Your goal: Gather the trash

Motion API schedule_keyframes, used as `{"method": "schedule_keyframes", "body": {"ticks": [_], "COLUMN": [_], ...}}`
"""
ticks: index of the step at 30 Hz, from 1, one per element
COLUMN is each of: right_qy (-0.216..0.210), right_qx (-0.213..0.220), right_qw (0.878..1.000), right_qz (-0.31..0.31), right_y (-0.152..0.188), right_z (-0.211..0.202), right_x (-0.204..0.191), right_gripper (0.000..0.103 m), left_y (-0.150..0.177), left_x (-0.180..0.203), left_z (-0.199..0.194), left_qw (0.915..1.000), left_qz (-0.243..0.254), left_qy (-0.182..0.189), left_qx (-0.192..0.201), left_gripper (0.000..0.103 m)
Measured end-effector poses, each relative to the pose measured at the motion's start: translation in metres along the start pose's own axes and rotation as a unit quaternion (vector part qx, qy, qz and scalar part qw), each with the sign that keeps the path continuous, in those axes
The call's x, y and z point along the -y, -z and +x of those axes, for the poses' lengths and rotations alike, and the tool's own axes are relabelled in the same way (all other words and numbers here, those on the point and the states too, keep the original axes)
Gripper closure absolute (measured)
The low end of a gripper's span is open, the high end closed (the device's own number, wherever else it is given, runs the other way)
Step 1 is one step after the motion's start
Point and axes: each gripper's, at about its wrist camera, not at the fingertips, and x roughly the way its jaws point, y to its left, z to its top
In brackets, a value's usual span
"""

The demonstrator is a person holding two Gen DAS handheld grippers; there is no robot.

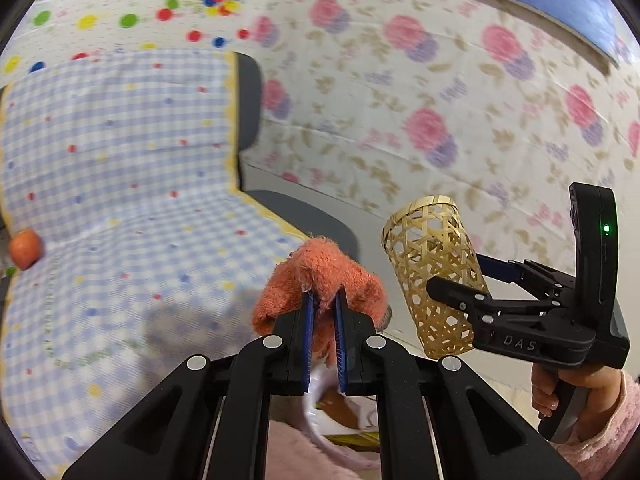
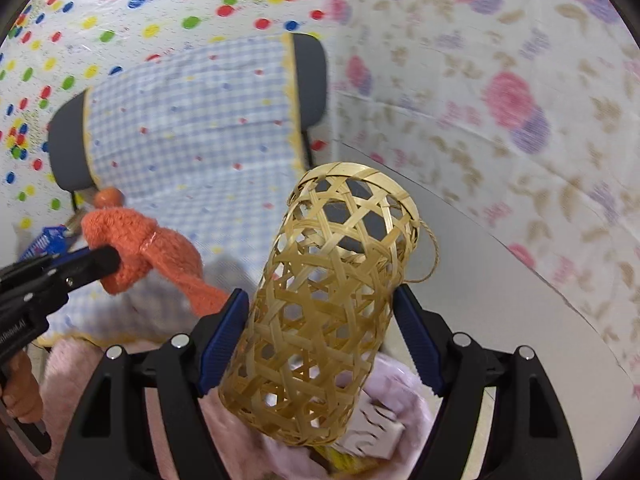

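My left gripper is shut on a fuzzy orange cloth, held up in the air over the front of a chair; it also shows in the right wrist view. My right gripper is shut on a tall woven bamboo basket, tilted with its open mouth up and away. In the left wrist view the basket hangs just right of the cloth, with the right gripper clamped across its side. The cloth is beside the basket, not inside it.
A chair with a blue checked cover stands ahead, grey backrest edge showing. An orange fruit lies at the seat's left side. Flowered sheets and dotted sheets cover the walls. Pink fabric lies below.
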Motion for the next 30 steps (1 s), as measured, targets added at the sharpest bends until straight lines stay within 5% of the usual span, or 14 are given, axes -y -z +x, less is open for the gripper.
{"method": "schedule_keyframes", "body": {"ticks": [7, 15, 18, 20, 27, 30], "right_qy": [0.023, 0.015, 0.01, 0.008, 0.008, 0.004], "right_qx": [-0.028, -0.053, -0.065, -0.068, -0.07, -0.071], "right_qw": [0.999, 0.998, 0.997, 0.997, 0.996, 0.995], "right_qz": [0.027, 0.04, 0.04, 0.045, 0.064, 0.071], "right_y": [0.046, 0.069, 0.072, 0.074, 0.074, 0.071], "right_z": [-0.011, 0.009, 0.021, 0.026, 0.016, 0.01], "right_x": [0.035, 0.056, 0.059, 0.063, 0.07, 0.07], "right_gripper": [0.029, 0.028, 0.024, 0.02, 0.019, 0.011], "left_y": [0.032, 0.049, 0.05, 0.05, 0.047, 0.044], "left_x": [0.046, 0.057, 0.055, 0.05, 0.027, 0.026], "left_z": [0.045, 0.091, 0.104, 0.109, 0.101, 0.09], "left_qw": [0.9978, 0.9945, 0.9937, 0.9941, 0.994, 0.9938], "left_qz": [0.037, 0.051, 0.049, 0.042, 0.018, 0.02], "left_qy": [0.03, 0.023, 0.019, 0.009, -0.031, -0.048], "left_qx": [-0.047, -0.089, -0.099, -0.099, -0.104, -0.099], "left_gripper": [0.093, 0.092, 0.076, 0.035, 0.023, 0.018]}}
